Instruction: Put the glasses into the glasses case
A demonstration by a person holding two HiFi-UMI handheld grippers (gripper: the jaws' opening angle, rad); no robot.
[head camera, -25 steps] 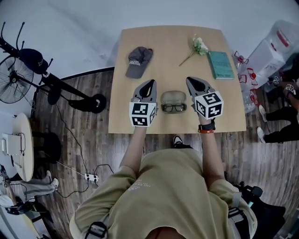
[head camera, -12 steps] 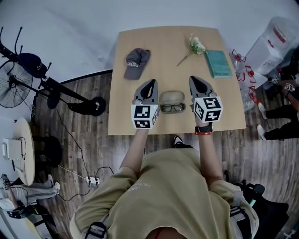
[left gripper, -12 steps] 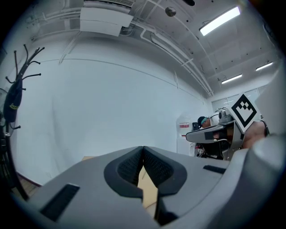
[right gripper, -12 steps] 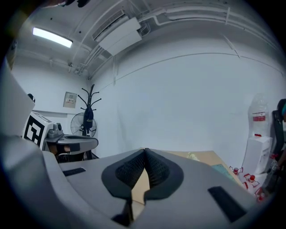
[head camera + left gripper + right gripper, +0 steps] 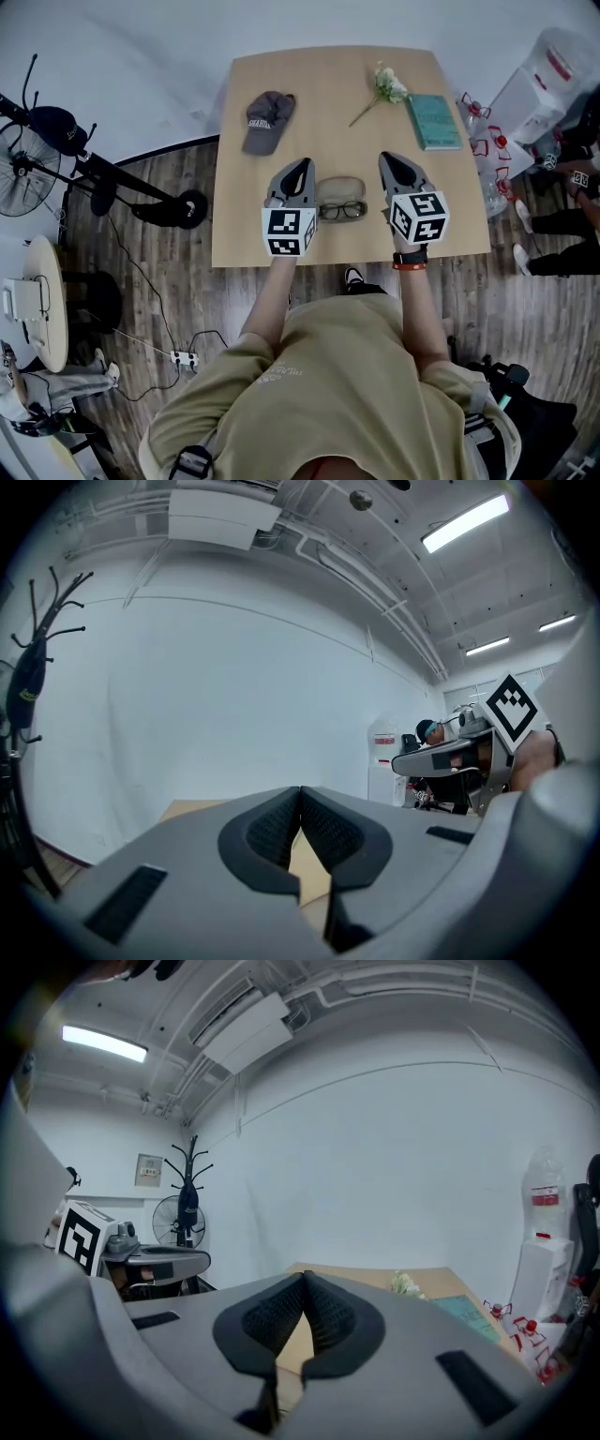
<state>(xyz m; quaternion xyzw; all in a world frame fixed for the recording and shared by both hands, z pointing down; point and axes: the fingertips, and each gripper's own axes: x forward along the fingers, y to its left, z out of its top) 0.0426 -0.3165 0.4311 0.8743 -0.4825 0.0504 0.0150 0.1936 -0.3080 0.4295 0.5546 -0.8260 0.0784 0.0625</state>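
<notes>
In the head view a pair of dark-framed glasses point(image 5: 342, 211) lies on the wooden table point(image 5: 328, 112), just in front of an open grey-green glasses case point(image 5: 340, 188). My left gripper point(image 5: 300, 167) hovers to the left of them and my right gripper point(image 5: 391, 160) to the right, both pointing away from me. Each is shut with nothing between its jaws, as the left gripper view point(image 5: 300, 791) and the right gripper view point(image 5: 305, 1277) show. Neither gripper view shows the glasses or the case.
On the table's far half lie a grey cap point(image 5: 265, 119), a white flower point(image 5: 382, 88) and a teal book point(image 5: 434, 121). A water dispenser point(image 5: 544, 84) stands to the right. A fan point(image 5: 28, 159) and a coat stand point(image 5: 190, 1194) are on the left.
The right gripper has shifted slightly sideways and rolled a little. The head view has drifted, so the table sits a bit higher and further left. Both grippers stay shut.
</notes>
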